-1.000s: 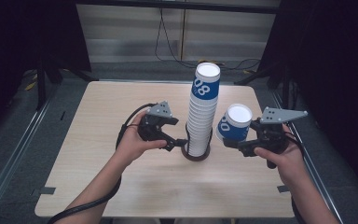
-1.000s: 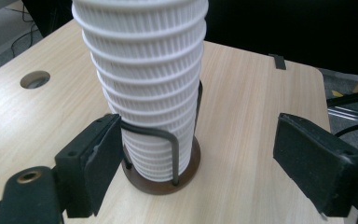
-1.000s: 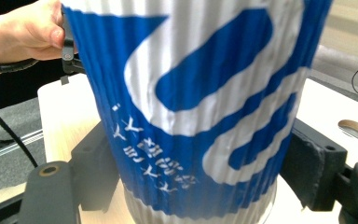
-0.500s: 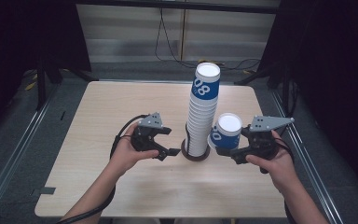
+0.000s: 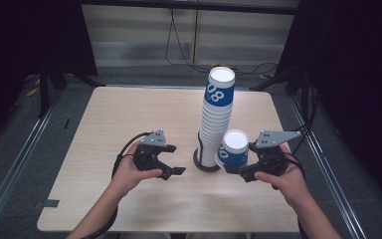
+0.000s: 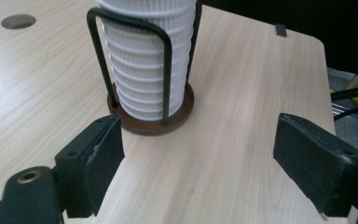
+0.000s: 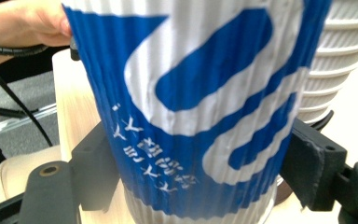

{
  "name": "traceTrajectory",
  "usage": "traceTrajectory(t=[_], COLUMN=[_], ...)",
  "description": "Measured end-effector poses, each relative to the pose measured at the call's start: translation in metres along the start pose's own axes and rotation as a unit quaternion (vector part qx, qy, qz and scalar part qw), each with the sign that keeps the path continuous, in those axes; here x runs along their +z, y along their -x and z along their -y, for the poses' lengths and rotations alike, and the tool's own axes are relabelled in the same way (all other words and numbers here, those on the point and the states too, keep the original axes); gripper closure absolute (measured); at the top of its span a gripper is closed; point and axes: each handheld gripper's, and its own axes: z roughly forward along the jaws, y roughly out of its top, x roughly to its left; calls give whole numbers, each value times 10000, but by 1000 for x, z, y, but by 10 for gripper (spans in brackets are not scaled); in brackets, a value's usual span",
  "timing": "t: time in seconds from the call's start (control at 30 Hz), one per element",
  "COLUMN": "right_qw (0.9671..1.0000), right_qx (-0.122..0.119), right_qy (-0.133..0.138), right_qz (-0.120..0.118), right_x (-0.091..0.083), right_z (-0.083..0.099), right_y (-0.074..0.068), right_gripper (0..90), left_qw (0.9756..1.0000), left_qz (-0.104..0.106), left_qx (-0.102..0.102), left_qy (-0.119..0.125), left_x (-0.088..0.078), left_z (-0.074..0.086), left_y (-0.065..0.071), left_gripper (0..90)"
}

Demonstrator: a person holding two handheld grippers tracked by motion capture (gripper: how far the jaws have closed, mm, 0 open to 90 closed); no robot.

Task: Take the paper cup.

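A tall stack of blue-and-white paper cups stands in a black wire holder on a round brown base at the table's middle. My right gripper is shut on a single blue-and-white ribbed cup, held just right of the stack and low over the table; in the right gripper view the cup sits between both pads of that gripper. My left gripper is open and empty just left of the base. The left gripper view shows the gripper with the stack ahead of it.
The light wooden table has bare surface at left and front. Its right edge is close to my right hand. A cable loops from the left gripper. Dark floor and metal rails surround the table.
Both hands have come down and toward the near side of the table. The held cup has sunk from beside the stack's middle to beside its lower part. Jaw openings look unchanged.
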Motion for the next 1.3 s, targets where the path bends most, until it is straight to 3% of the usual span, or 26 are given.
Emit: traceTrajectory(t=[0.23, 0.63, 1.3], right_qw=[9995, 9962, 9917], right_qx=[-110, -388, -552], right_qy=[-293, -769, -1149], right_qz=[-4, -86, -164], right_x=[11, 32, 45], right_z=[3, 1, -3], right_y=[-2, -5, -7], right_gripper=[224, 226, 228], left_qw=[10000, 9998, 9998], left_qz=[43, 90, 142], left_qx=[-77, 106, 140], left_qy=[-22, -103, -95], left_x=[-1, -5, -5], left_z=[7, 6, 6], left_y=[2, 12, 15], left_gripper=[161, 161, 161])
